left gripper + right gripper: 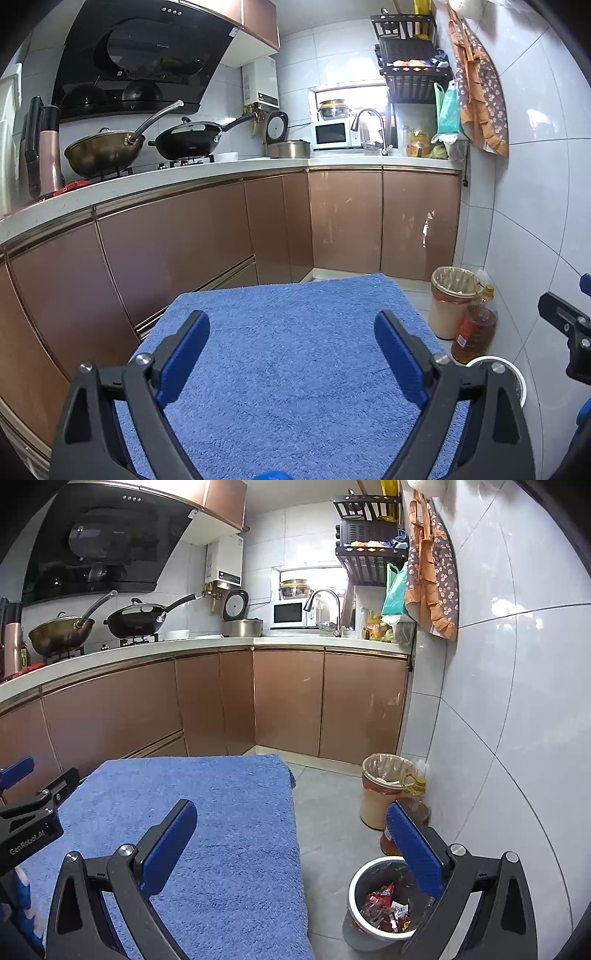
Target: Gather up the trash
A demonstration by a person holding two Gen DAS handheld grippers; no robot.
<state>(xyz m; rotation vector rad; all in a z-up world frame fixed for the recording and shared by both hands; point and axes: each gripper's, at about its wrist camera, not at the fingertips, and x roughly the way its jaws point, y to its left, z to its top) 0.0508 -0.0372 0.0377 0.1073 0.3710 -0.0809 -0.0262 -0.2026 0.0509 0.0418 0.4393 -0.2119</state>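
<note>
A: What are the grippers doing?

B: The left gripper point(291, 354) is hovering over the blue towel point(295, 332), fingers spread wide, gripping nothing. The right gripper point(291, 845) is likewise gaping, empty, its right finger above the white bin point(360, 928).

A: And the trash?

B: Red wrappers point(384, 904) are lying inside that bin, on the floor beside the towel. Farther back, an oil bottle point(415, 808) and a lined bin point(380, 797) are standing against the wall.

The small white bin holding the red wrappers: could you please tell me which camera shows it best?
The right wrist view: the small white bin shows its open mouth and the red wrappers inside. The left wrist view catches only a sliver of rim behind a finger.
</note>
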